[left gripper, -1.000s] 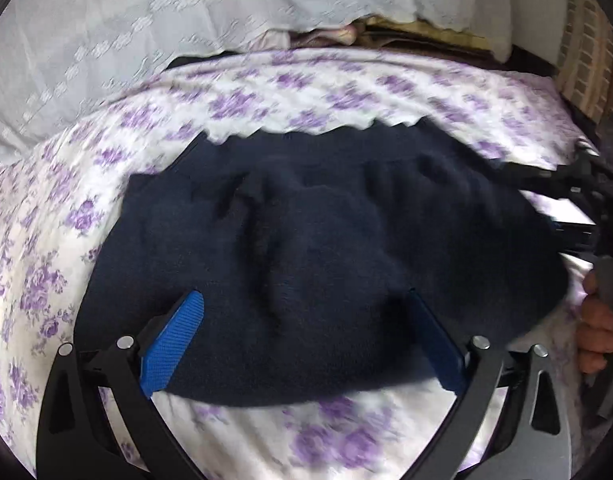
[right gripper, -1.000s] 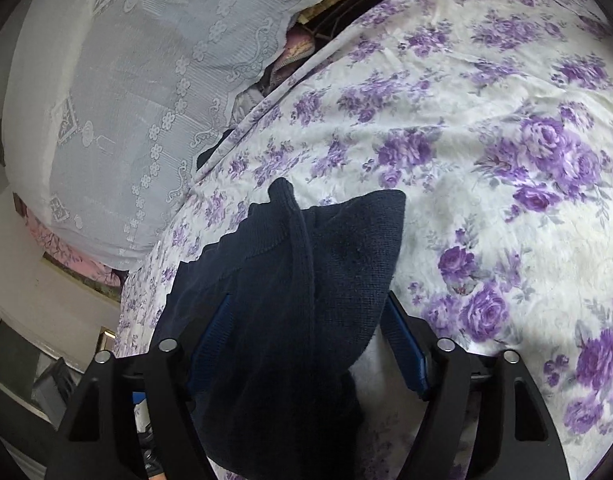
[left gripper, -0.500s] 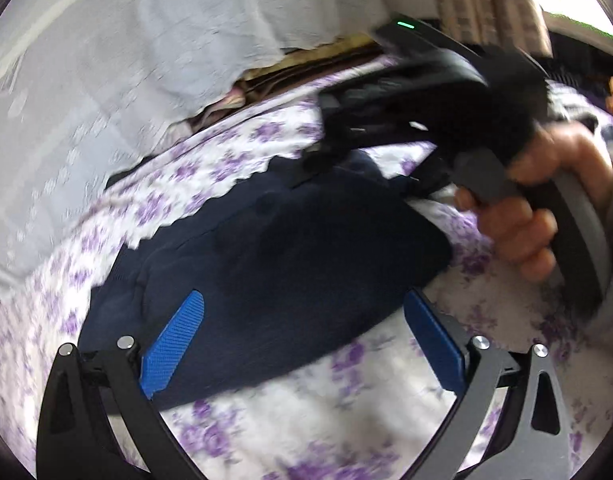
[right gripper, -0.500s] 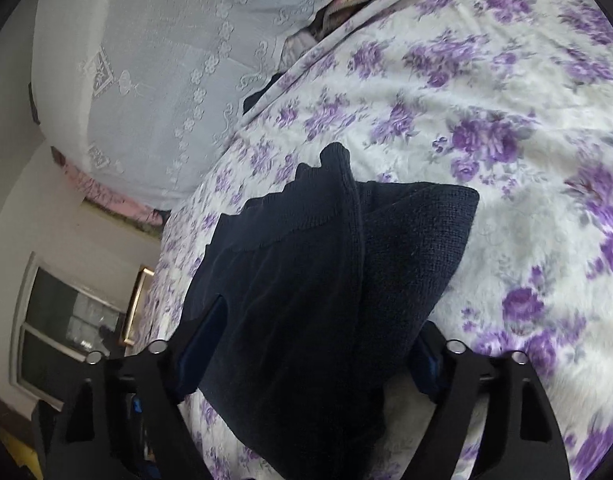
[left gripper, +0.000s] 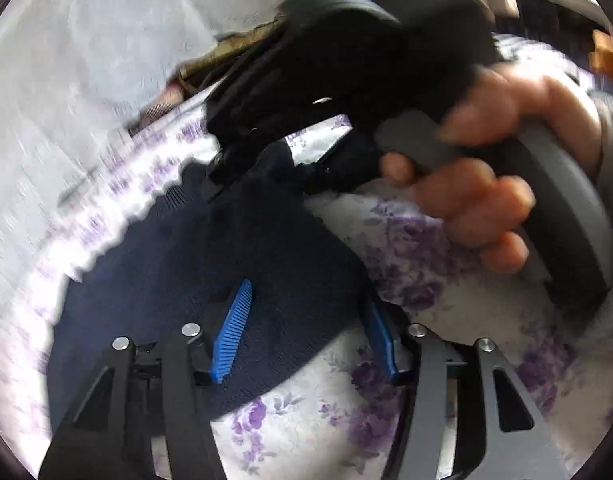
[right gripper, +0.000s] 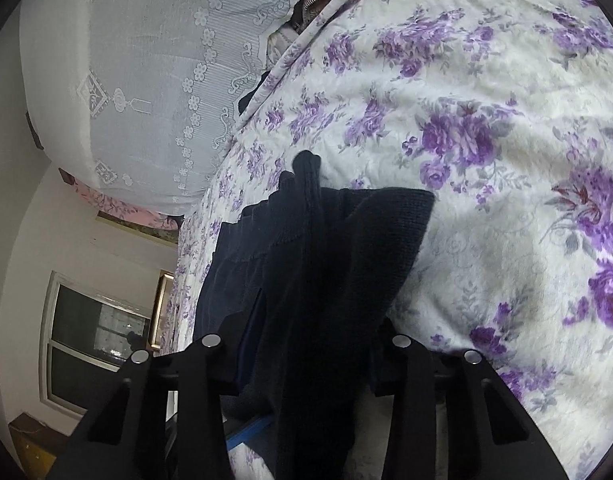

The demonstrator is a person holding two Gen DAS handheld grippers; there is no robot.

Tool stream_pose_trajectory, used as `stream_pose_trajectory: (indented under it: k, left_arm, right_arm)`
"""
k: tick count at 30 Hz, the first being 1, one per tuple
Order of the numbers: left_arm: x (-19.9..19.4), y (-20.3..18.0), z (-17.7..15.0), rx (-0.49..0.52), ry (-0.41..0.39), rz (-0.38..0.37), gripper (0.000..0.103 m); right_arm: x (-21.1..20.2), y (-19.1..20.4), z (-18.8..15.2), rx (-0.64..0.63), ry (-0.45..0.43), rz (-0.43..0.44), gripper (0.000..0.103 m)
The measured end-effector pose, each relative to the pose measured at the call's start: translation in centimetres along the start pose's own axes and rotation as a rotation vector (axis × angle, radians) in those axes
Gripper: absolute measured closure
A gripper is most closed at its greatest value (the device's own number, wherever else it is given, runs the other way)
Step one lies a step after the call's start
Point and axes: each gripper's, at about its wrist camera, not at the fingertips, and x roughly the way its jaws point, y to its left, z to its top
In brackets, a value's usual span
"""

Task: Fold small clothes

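My right claw [right gripper: 310, 344] is clenched on the garment [right gripper: 330, 264], frame center. My left claw [left gripper: 306, 332] is released, straddling the garment's edge on the bed [left gripper: 406, 248].

Matt navy knit garment [right gripper: 338, 264], fleecy floral bedspread [right gripper: 486, 92], sheer white lace cover [right gripper: 154, 60], ribbed blue pads [left gripper: 232, 334]

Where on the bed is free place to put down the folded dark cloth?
The floral bedspread lies bare beside the navy garment, on the side away from the lace-covered pile. It is crowded where the right gripper and left gripper meet over the garment.
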Motion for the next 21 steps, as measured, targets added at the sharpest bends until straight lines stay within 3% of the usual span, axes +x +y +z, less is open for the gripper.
stream_pose_trajectory:
  k: [4,8,15,21]
  left_arm:
    - [-1.1,1.1,-0.2,-0.045,-0.047,-0.067,0.074]
    - [-2.3,2.8,-0.4,-0.128,-0.086,-0.144,0.084]
    - [-4.1,4.9,-0.4,-0.225,-0.139,-0.217,0.086]
    - [-5.1,6.3,-0.5,-0.278,-0.153,-0.244,0.087]
  right_arm:
    - [0.0,-0.1,0.0,0.004,-0.03,-0.022,0.08]
    - [-0.6,0.8,-0.3,-0.009,-0.072,-0.026,0.083]
    - [-1.4,2.6,-0.7,-0.022,-0.134,-0.019,0.084]
    - [-1.4,4.0,-1.0,-0.026,-0.178,-0.074,0.084]
